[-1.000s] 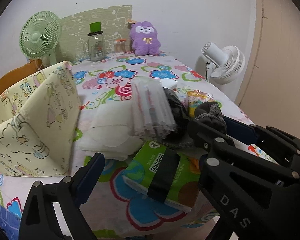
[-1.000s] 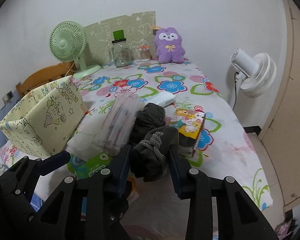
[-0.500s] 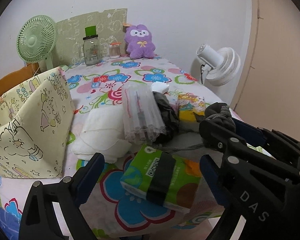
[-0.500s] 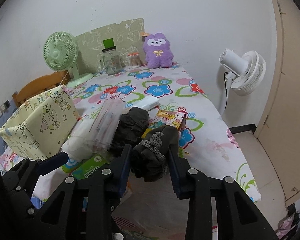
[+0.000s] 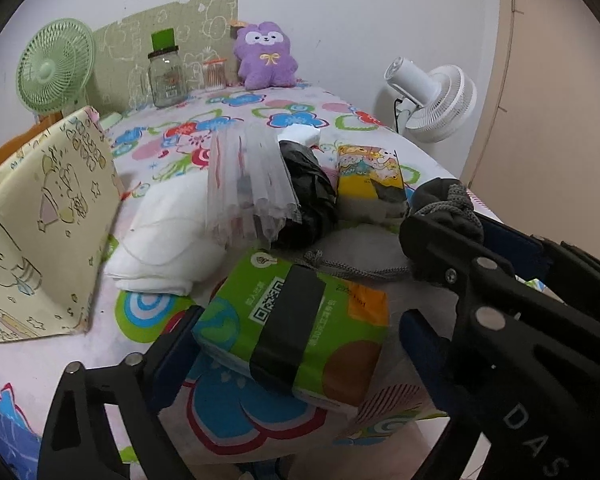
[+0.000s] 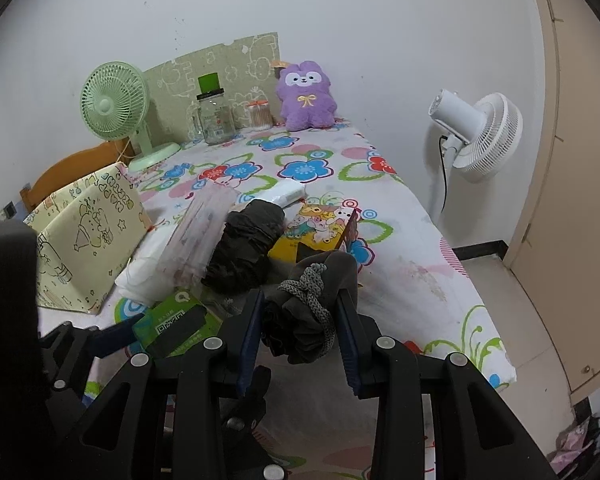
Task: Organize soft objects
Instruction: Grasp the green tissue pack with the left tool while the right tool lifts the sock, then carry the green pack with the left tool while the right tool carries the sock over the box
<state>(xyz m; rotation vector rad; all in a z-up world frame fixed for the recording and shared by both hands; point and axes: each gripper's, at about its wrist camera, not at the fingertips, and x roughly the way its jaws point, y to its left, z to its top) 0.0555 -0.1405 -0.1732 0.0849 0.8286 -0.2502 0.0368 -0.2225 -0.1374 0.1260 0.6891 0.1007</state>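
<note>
A: We see our right gripper [image 6: 300,332] with its fingers [image 6: 249,332] pinching a dark grey drawstring pouch [image 6: 312,304]; its knotted grey cord [image 6: 308,292] hangs down the front of the bundle; the pouch sits lifted at the near edge of the worktop [image 6: 420,280], which wears a flowered cloth.

B: And our left gripper [image 5: 300,344]? We find its fingers [image 5: 180,344] spread wide to either side of the green tissue pack [image 5: 300,320]; the left one lies just beside the pack's edge, but whether it touches we cannot tell; the pack lies flat on the worktop with a black band across it.

A: Behind the pack we make out a folded white cloth [image 5: 160,236], a clear ribbed plastic bundle [image 5: 248,184] leaning over it, a black crumpled bag [image 5: 308,196] and a yellow cartoon packet [image 5: 368,172]; the pale yellow fabric box [image 5: 40,232] stands open at the left.

B: At the far end we see the purple plush [image 6: 306,96], a glass jar [image 6: 214,116] with a green lid and a green fan [image 6: 114,104]; a white fan [image 6: 480,136] stands beside the worktop.
</note>
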